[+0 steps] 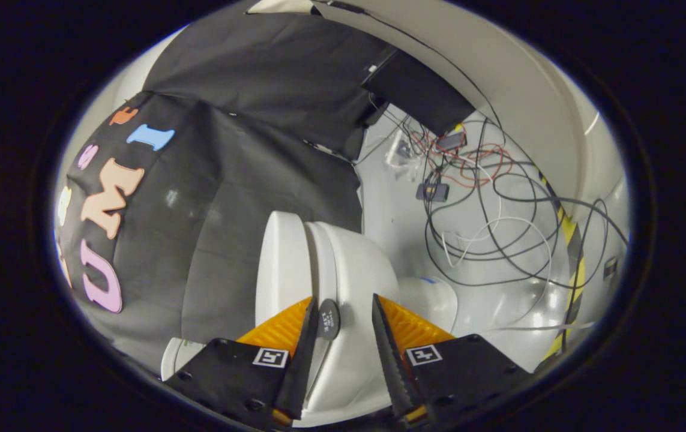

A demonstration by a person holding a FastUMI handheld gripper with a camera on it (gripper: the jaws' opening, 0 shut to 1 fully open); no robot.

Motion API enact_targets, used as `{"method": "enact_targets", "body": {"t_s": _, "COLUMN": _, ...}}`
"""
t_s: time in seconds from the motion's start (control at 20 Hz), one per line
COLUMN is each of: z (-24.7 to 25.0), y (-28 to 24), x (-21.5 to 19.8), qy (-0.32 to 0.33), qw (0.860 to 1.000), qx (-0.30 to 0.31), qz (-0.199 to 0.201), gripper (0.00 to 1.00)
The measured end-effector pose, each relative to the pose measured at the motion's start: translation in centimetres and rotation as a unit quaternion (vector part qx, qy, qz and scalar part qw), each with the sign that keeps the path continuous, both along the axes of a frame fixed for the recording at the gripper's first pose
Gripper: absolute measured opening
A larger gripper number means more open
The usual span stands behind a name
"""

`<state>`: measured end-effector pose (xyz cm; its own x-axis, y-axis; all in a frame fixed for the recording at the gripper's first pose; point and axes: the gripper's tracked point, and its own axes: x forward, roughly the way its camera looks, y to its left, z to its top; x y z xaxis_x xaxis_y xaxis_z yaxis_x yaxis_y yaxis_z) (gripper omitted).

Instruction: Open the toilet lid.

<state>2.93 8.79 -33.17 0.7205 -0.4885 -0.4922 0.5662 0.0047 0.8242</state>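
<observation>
The booth's black cloth wall (pixel 240 180) fills the scene from nine o'clock round to twelve. A pale glossy floor (pixel 499 300) spreads from one o'clock down to four o'clock, and a tangle of black, white and red cables (pixel 487 204) lies across it at about two o'clock. A yellow-and-black striped strip (pixel 574 270) runs along the floor's far side at three o'clock. The white toilet (pixel 349 282) sits near the centre, reaching down toward six o'clock, with its lid (pixel 279 264) standing edge-on at its nine o'clock side, tipped up off the rest of the body. The gripper (pixel 343 312) at six o'clock is spread apart, its two black serrated fingers (pixel 303 354) flanking the toilet's body without visibly pressing on it. A small dark round sticker (pixel 328 320) sits on the toilet just beside the left finger.
</observation>
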Motion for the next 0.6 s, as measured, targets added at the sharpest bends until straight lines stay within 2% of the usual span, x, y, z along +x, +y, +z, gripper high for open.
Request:
{"method": "enact_targets", "body": {"t_s": 0.15, "z": -0.3, "y": 0.3, "x": 1.3, "qy": -0.033, "qw": 0.999, "qx": 0.033, "qz": 0.010, "gripper": 0.31}}
{"method": "enact_targets", "body": {"t_s": 0.3, "z": -0.7, "y": 0.5, "x": 2.0, "qy": -0.048, "qw": 0.997, "qx": 0.058, "qz": 0.011, "gripper": 0.31}}
{"method": "enact_targets", "body": {"t_s": 0.35, "z": -0.4, "y": -0.9, "x": 3.0, "qy": -0.087, "qw": 0.994, "qx": 0.067, "qz": 0.007, "gripper": 0.31}}
{"method": "enact_targets", "body": {"t_s": 0.4, "z": -0.9, "y": 0.1, "x": 2.5, "qy": -0.074, "qw": 0.995, "qx": 0.071, "qz": 0.004, "gripper": 0.05}}
{"method": "enact_targets", "body": {"t_s": 0.5, "z": -0.5, "y": -0.1, "x": 2.6, "qy": -0.067, "qw": 0.995, "qx": 0.072, "qz": 0.007, "gripper": 0.05}}
{"method": "enact_targets", "body": {"t_s": 0.6, "z": 0.9, "y": 0.1, "x": 2.7, "qy": -0.054, "qw": 0.997, "qx": 0.047, "qz": 0.012, "gripper": 0.04}}
